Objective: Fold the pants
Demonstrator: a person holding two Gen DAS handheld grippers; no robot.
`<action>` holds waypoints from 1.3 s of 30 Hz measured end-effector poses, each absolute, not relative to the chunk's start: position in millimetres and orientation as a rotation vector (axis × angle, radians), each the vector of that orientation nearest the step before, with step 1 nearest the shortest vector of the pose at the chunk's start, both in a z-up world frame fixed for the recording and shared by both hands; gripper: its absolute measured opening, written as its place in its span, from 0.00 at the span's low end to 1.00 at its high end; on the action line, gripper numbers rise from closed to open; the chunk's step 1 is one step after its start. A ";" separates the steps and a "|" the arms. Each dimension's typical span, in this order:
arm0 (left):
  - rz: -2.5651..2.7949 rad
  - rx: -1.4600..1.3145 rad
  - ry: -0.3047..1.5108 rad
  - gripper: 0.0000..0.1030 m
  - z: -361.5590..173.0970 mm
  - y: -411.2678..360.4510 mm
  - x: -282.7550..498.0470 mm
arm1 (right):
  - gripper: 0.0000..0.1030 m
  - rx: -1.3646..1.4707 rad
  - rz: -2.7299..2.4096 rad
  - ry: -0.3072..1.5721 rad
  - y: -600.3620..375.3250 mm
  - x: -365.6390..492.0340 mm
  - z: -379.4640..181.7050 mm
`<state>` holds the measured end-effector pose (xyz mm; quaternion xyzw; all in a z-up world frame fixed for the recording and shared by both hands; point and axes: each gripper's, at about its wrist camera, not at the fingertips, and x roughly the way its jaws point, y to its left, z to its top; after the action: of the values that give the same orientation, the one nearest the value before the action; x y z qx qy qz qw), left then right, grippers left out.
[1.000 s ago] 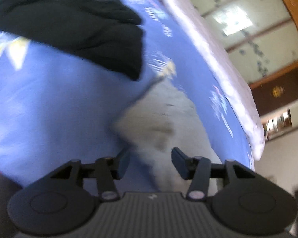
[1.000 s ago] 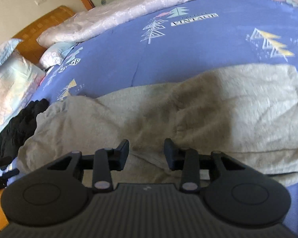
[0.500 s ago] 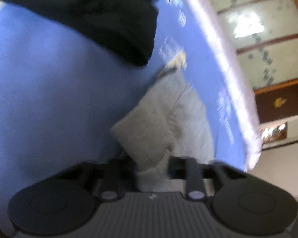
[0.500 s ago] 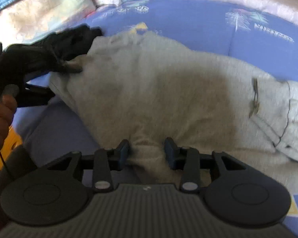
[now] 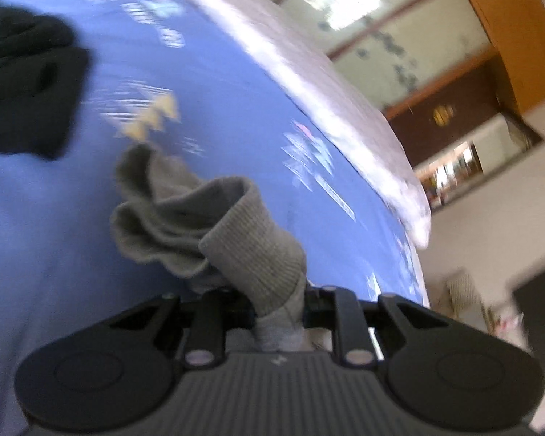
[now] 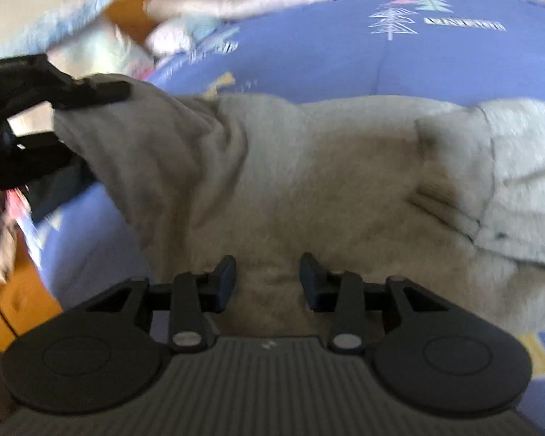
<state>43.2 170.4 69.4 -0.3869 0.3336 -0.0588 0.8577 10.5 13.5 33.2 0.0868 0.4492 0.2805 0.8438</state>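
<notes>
Left tongs (image 5: 278, 305) pinch the soft grey knit pants' (image 6: 309, 181) ribbed cuff (image 5: 258, 250), limp and light, while right tongs (image 6: 267, 281), half-wide, are closing over cloth.

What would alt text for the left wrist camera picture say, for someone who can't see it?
The left claw is clamped on the ribbed cuff of grey pants, lifting the bunched leg end above a blue printed bedspread. A dark garment lies at the upper left, and a pale quilt runs along the bed's far edge. The picture is motion-blurred.
</notes>
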 end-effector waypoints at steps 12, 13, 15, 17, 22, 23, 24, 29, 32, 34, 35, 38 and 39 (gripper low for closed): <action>-0.494 -0.316 0.869 0.27 105.7 -90.1 121.9 | 0.42 0.419 0.279 0.731 -148.9 -33.0 56.9; -0.519 -0.275 0.906 0.31 98.1 -110.8 123.3 | 0.43 0.461 0.234 0.726 -167.1 -36.9 53.5; -0.550 -0.210 0.958 0.31 82.8 -138.4 118.9 | 0.43 0.539 0.175 0.719 -193.7 -42.1 46.4; -0.604 -0.203 0.964 0.33 79.6 -139.8 106.9 | 0.43 0.613 0.134 0.708 -214.6 -45.7 40.3; -0.625 -0.276 0.843 0.53 100.6 -66.2 78.1 | 0.43 0.690 0.159 0.612 -230.1 -40.1 49.4; -0.588 -0.302 0.829 0.54 103.5 -47.4 74.7 | 0.43 0.693 0.172 0.595 -231.3 -35.8 52.2; -0.540 -0.331 0.827 0.54 103.9 -27.9 70.5 | 0.45 0.692 0.183 0.581 -229.1 -30.0 55.2; -0.364 -0.490 0.876 0.54 79.6 35.1 64.5 | 0.57 0.642 0.175 0.597 -228.4 -2.2 55.1; -0.304 -0.568 0.929 0.54 54.8 53.9 65.0 | 0.56 0.578 0.156 0.696 -216.1 14.8 46.3; -0.284 -0.591 0.977 0.54 36.9 54.0 69.7 | 0.17 0.544 0.137 0.775 -204.2 25.5 39.7; -0.284 -0.595 1.003 0.54 27.8 49.4 72.6 | 0.12 0.526 0.143 0.780 -200.6 28.3 41.6; -0.296 -0.578 1.031 0.54 21.1 39.6 73.0 | 0.11 0.460 0.151 0.686 -196.7 20.7 72.4; -0.307 -0.564 1.026 0.54 23.2 35.8 72.8 | 0.11 0.435 0.142 0.640 -199.5 19.4 82.8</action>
<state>72.8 35.8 23.2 -0.2650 0.4824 -0.1445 0.8223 19.4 -199.5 82.8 0.2121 0.3116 0.0691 0.9237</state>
